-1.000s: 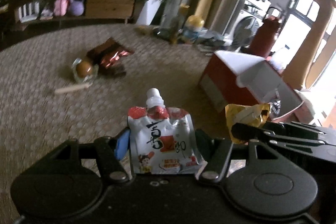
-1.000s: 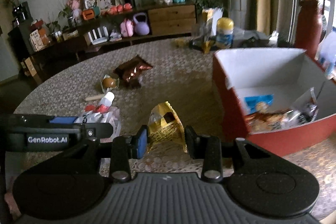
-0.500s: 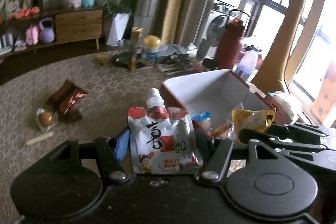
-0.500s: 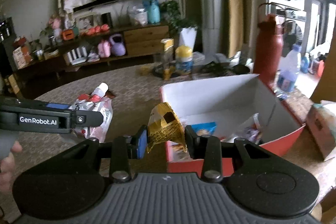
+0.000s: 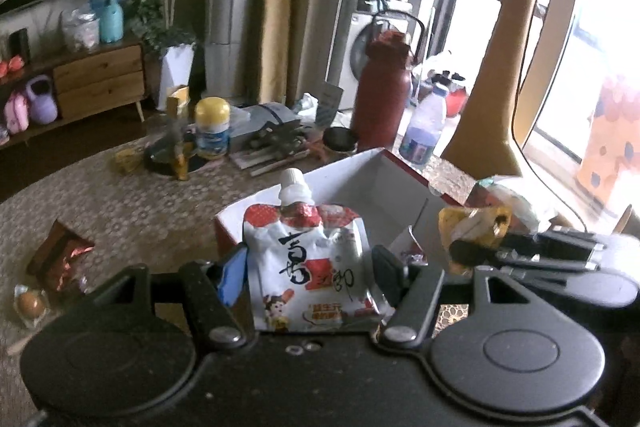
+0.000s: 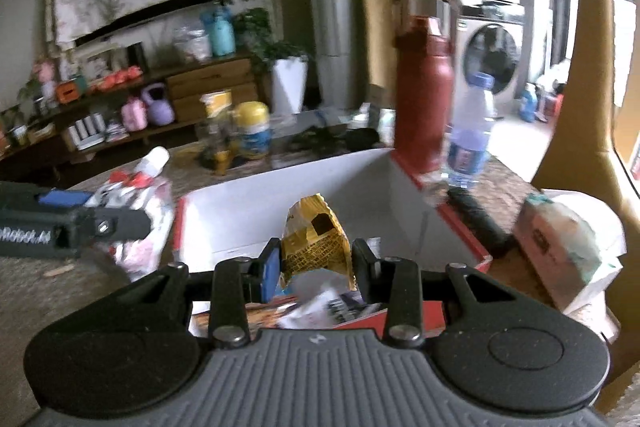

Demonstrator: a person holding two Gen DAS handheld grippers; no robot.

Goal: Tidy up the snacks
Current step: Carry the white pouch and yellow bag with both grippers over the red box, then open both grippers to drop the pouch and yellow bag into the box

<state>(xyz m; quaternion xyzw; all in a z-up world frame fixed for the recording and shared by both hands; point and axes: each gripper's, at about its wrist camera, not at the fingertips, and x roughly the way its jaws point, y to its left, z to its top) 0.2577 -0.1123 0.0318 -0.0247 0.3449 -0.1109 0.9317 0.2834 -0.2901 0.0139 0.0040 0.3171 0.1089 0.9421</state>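
My left gripper point(image 5: 308, 269) is shut on a white spouted pouch point(image 5: 308, 267) with red corners and black lettering, held upright just before the near-left corner of the red box point(image 5: 360, 183) with white inner walls. My right gripper point(image 6: 314, 261) is shut on a crumpled yellow snack packet point(image 6: 316, 243), held over the open box point(image 6: 280, 203), where several wrappers point(image 6: 320, 303) lie. The right gripper point(image 5: 472, 251) with its yellow packet point(image 5: 468, 223) shows at the right of the left wrist view. The left gripper point(image 6: 120, 223) and pouch point(image 6: 140, 203) show at the left of the right wrist view.
On the woven mat lie a brown foil packet point(image 5: 60, 255), a wrapped egg-like snack point(image 5: 30, 303) and a wooden stick point(image 6: 58, 271). Behind the box stand a dark red flask point(image 6: 424, 99), a water bottle point(image 6: 468, 131) and a yellow-lidded jar point(image 5: 212, 125). A tissue pack point(image 6: 568, 243) sits to the right.
Both grippers have swung rightward and risen, carrying their snacks from above the mat to the red box. The box has come close in both views; the loose snacks have slid to the left.
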